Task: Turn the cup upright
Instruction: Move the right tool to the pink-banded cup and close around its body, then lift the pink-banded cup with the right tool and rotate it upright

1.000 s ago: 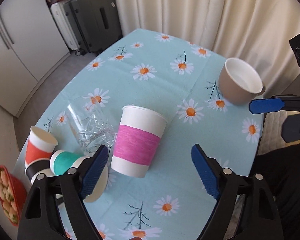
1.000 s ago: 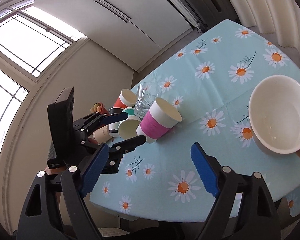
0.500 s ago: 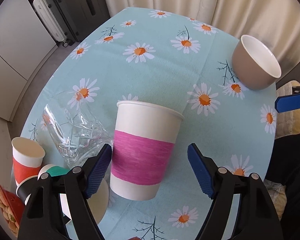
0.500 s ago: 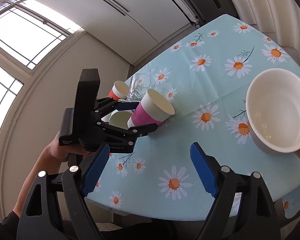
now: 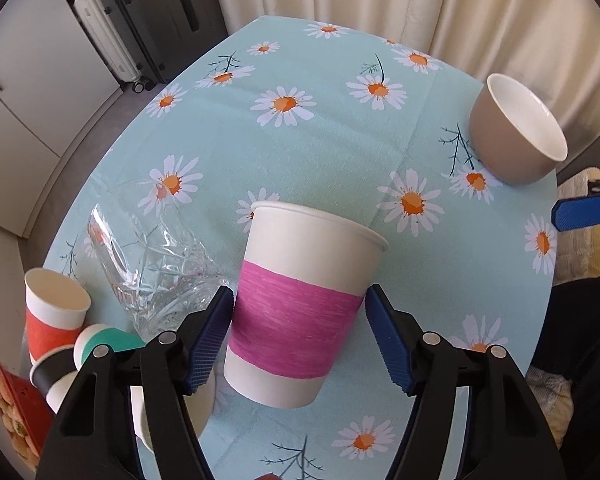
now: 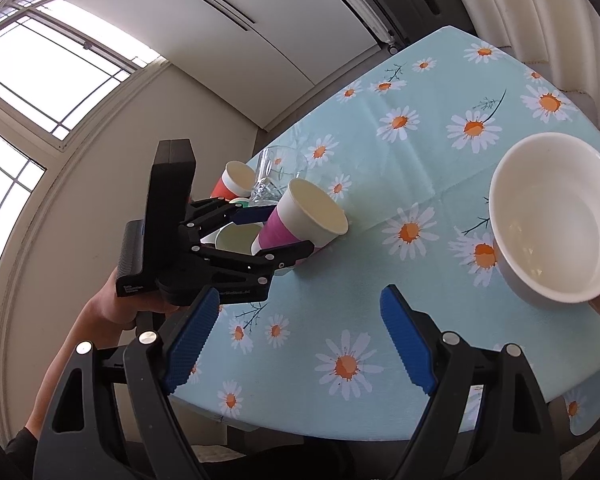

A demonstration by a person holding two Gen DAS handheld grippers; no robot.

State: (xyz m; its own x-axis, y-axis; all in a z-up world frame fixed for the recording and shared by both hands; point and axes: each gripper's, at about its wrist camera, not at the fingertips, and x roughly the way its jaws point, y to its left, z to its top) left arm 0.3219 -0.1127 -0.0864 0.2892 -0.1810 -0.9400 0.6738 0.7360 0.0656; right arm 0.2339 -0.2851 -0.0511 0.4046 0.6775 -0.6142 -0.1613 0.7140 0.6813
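Note:
A white paper cup with a pink band (image 5: 300,312) stands upright on the daisy tablecloth, mouth up; it also shows in the right wrist view (image 6: 300,220). My left gripper (image 5: 300,336) is open, its blue pads on either side of the pink band with small gaps. In the right wrist view the left gripper (image 6: 276,236) straddles the cup. My right gripper (image 6: 300,344) is open and empty over the table's near edge, apart from the cup.
A clear glass (image 5: 156,276) lies tipped left of the cup. Small red (image 5: 52,320) and green (image 5: 112,344) paper cups cluster at the left edge. A beige bowl (image 5: 516,132) sits far right, large in the right wrist view (image 6: 556,220). A red snack tray (image 5: 12,404) sits at the left.
My left gripper has moved forward until the pink-banded cup sits between its pads, and the pads have narrowed around it. The right gripper has barely moved.

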